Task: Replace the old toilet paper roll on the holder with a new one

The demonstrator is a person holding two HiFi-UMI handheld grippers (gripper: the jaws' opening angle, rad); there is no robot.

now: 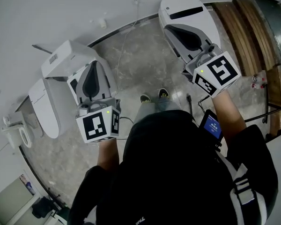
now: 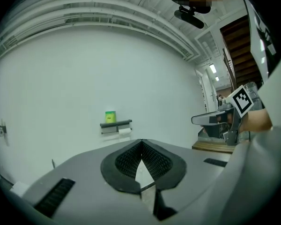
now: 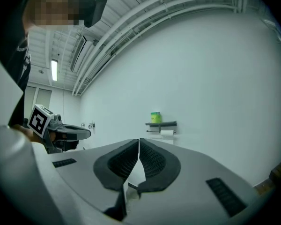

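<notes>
Far ahead on the white wall hangs a dark shelf-type holder [image 2: 116,124] with a white toilet paper roll [image 2: 124,131] under it and a green pack [image 2: 110,116] on top. The right gripper view shows the same holder [image 3: 161,123], roll [image 3: 167,133] and pack [image 3: 155,117]. My left gripper [image 2: 141,140] points at the wall with its jaws shut and nothing between them. My right gripper [image 3: 138,139] is also shut and empty. In the head view the left gripper [image 1: 61,57] and right gripper [image 1: 175,6] are held side by side above the floor.
A white toilet [image 1: 43,108] stands by the wall at the left. Wooden boards [image 1: 246,36] run along the right side. A small device with a blue screen [image 1: 211,124] hangs at the person's right. The floor is grey marble [image 1: 140,64].
</notes>
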